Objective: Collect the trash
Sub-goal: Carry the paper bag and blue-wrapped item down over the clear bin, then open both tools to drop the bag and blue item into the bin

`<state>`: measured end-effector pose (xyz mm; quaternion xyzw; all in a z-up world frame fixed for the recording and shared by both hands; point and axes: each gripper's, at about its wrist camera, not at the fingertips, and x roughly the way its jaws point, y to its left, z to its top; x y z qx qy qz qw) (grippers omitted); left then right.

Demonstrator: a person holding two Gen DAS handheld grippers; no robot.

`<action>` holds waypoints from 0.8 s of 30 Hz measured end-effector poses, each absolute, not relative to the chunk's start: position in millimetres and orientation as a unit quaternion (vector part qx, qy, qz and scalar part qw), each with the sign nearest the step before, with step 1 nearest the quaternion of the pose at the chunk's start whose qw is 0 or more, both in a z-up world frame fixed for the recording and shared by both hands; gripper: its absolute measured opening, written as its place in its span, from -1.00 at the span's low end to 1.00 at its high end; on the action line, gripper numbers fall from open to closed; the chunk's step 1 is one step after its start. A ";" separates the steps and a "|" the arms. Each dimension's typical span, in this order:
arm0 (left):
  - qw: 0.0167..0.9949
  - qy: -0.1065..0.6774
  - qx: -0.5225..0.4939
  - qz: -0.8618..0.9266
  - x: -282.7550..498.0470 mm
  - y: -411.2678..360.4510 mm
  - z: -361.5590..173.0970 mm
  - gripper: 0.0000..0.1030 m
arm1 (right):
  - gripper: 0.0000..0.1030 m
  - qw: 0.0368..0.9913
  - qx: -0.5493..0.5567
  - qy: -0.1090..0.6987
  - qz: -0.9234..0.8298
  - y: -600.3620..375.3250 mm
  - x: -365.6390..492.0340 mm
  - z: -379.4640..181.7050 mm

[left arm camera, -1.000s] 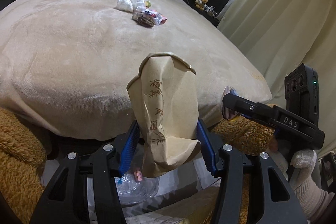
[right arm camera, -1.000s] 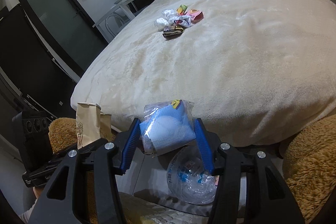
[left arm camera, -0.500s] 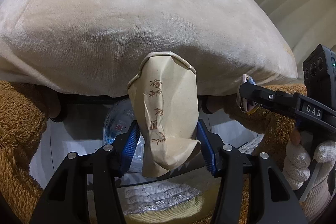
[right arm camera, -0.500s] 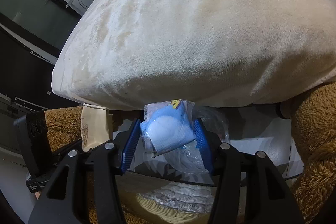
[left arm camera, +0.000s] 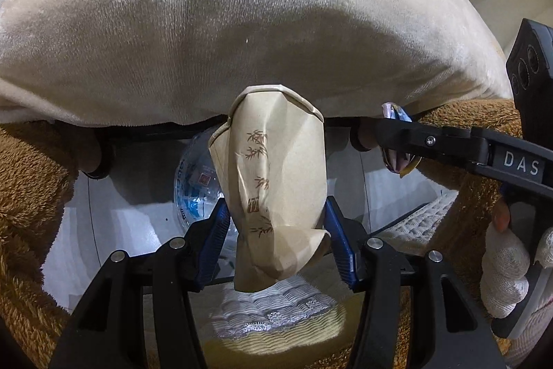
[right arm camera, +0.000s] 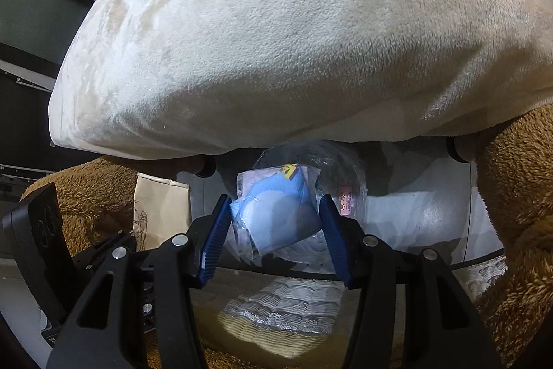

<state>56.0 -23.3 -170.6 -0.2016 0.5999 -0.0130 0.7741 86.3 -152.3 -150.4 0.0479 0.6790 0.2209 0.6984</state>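
Crumpled paper cup (left arm camera: 276,192) in left claw (left arm camera: 276,234) hangs just below bed edge (left arm camera: 138,121).

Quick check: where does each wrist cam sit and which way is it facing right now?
Left wrist: on the left gripper, pitched steeply down past the cream plush bed edge; jaws clamp a crumpled brown paper cup; a white-gloved hand shows.
Right wrist: on the right gripper, also pitched down; jaws clamp a blue packet in clear plastic.
Shared: bed edge, clear plastic bottle below, and each sees the other gripper.

Home bedroom: bed (left arm camera: 242,23) under plush cream blanket (right arm camera: 293,40).
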 end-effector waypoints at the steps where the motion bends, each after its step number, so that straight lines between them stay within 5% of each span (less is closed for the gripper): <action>1: 0.772 0.603 -0.200 -0.011 56.4 -23.9 -172.1 0.04 | 0.02 0.699 0.049 0.679 0.221 -152.2 87.5 -151.7; 8: 0.763 0.616 -0.195 -0.020 59.6 -26.1 -175.5 0.14 | 0.04 0.700 0.062 0.671 0.235 -148.2 90.4 -145.6; 11: 0.765 0.617 -0.186 -0.005 61.9 -21.2 -175.5 0.42 | 0.35 0.705 0.077 0.666 0.231 -152.5 92.7 -142.9; 24: 0.802 0.553 -0.225 0.016 52.9 7.4 -146.2 0.43 | 0.36 0.727 0.084 0.637 0.241 -165.8 90.3 -124.7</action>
